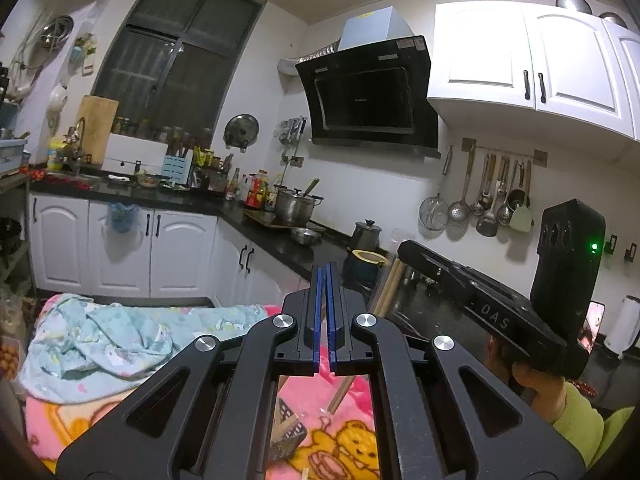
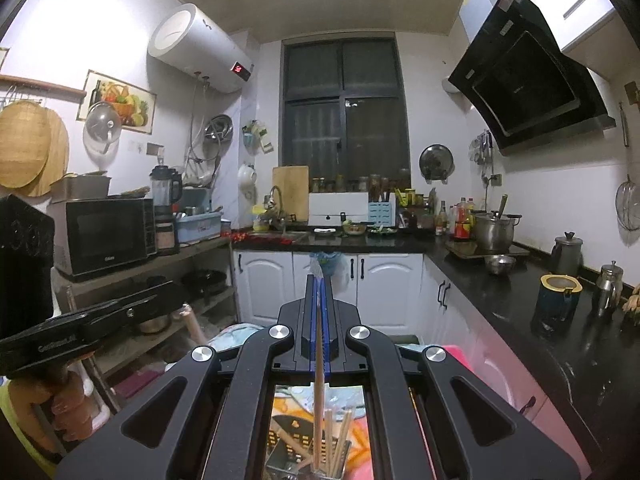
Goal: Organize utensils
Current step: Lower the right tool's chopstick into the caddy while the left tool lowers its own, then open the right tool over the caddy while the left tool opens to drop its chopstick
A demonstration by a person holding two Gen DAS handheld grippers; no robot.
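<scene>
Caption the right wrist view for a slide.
Right tool shut on a chopstick above a holder of chopsticks.

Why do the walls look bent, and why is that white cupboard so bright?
Left wrist view: the fisheye lens bows the window and walls; ceiling light overexposes the white cupboard. Right wrist view: same bending, dark rounded corners, glare on the water heater.

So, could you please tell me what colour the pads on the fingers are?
Blue, lining the inner faces of the black fingers; clearest in the left wrist view.
</scene>
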